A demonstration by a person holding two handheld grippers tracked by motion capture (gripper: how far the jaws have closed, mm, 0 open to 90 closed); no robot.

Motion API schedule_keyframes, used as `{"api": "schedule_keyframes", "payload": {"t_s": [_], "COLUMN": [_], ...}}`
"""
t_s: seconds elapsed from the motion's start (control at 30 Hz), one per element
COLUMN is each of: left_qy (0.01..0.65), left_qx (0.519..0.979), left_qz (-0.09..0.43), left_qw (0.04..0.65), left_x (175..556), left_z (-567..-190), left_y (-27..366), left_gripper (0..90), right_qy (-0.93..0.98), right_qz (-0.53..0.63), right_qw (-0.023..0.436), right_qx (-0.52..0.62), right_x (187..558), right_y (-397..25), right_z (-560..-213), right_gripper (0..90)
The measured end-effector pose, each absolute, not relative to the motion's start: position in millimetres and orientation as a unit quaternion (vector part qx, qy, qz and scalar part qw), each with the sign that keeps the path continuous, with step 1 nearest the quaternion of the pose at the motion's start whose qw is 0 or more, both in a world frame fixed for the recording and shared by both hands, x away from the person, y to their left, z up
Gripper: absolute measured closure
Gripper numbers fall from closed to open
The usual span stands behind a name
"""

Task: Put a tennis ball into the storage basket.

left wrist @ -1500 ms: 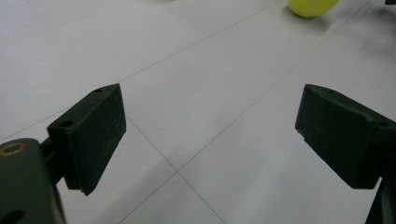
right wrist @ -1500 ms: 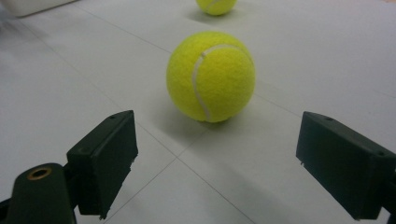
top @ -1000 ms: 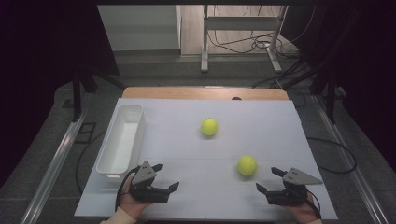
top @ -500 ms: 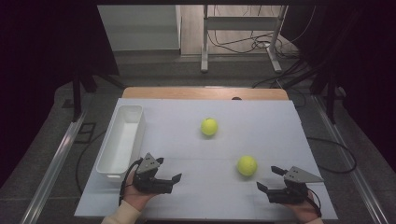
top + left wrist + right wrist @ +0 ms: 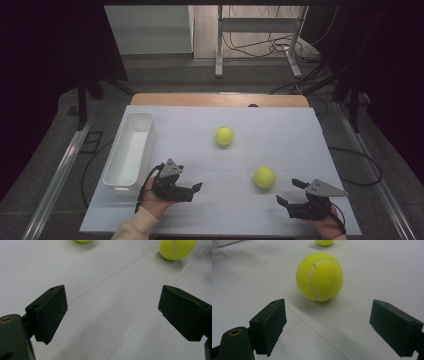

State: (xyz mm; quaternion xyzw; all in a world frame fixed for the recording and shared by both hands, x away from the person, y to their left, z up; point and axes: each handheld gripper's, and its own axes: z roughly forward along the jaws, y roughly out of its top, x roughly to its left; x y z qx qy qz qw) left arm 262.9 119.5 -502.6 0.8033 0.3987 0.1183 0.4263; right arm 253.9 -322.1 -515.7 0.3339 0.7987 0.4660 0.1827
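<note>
Now we see the left gripper (image 5: 196, 189), jaws spread and empty, advanced from beside the tray (image 5: 116, 167) toward the near ball (image 5: 264, 177), which the spread right gripper (image 5: 290, 192) faces on the table (image 5: 300, 140).

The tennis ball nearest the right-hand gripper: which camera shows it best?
The right gripper view: the near tennis ball sits large and sharp, seam visible, just ahead of the open jaws. The high view shows it small; the left gripper view catches it cut off at the top edge.

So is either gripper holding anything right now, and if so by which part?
Nothing is held. The left gripper and right gripper are both open over the table, apart from both tennis balls.
</note>
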Motion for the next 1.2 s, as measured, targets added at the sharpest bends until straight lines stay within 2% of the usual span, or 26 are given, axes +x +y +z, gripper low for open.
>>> {"api": "schedule_keyframes", "payload": {"t_s": [1.2], "left_qy": [0.391], "left_qx": [0.815], "left_qz": [0.111], "left_qw": [0.414], "left_x": [296], "left_z": [-483], "left_y": [98], "left_gripper": [9.5], "right_qy": [0.805], "right_qz": [0.464], "right_qw": [0.182], "right_qx": [0.322], "right_x": [256], "right_y": [-318], "right_z": [-515], "right_gripper": [14.9]}}
